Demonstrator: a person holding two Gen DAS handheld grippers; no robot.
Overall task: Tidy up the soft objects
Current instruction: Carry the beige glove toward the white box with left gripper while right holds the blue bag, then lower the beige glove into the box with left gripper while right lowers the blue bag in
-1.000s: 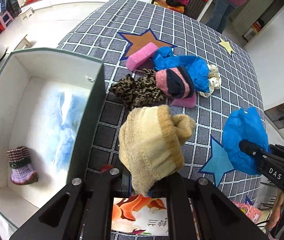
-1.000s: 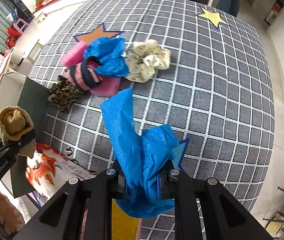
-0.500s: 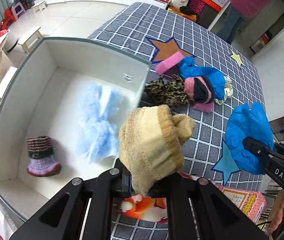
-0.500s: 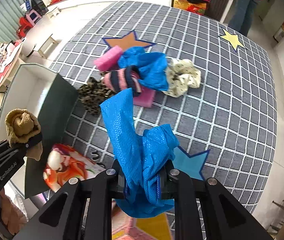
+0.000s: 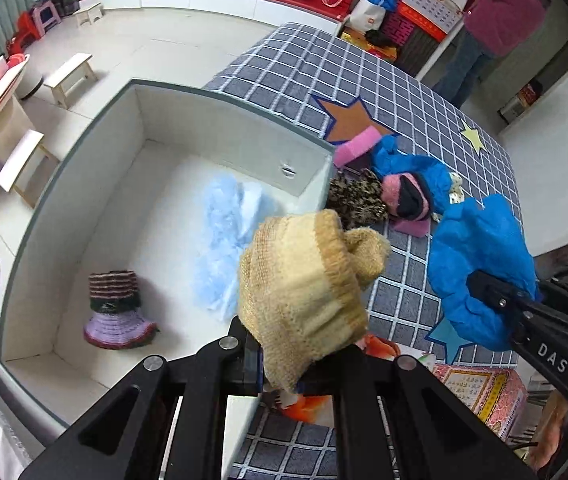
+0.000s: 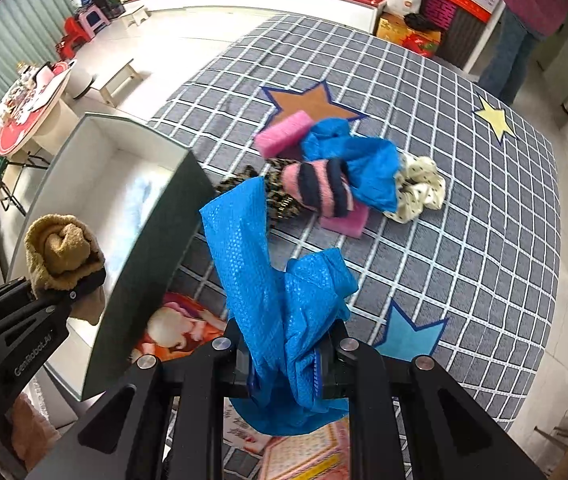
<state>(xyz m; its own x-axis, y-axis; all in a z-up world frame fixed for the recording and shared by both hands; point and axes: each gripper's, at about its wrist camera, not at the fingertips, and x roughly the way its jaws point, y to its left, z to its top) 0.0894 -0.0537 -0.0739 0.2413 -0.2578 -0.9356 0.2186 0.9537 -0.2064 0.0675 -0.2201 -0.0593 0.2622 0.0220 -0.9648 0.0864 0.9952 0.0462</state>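
Observation:
My left gripper is shut on a tan knit sock, held above the near right edge of the white box; it also shows in the right wrist view. My right gripper is shut on a blue plastic shoe cover, held above the table; it shows in the left wrist view. A pile lies on the checked cloth: pink sponge, another blue cover, pink-navy striped sock, leopard-print cloth, dotted scrunchie.
Inside the white box lie a light blue fluffy piece and a purple striped knit piece. Printed boxes sit at the table's near edge. A person stands beyond the table's far end. Stools stand on the floor at left.
My left gripper has moved left with the tan sock, from above the cloth beside the box to over the box's edge. The right gripper has followed leftward with the blue cover.

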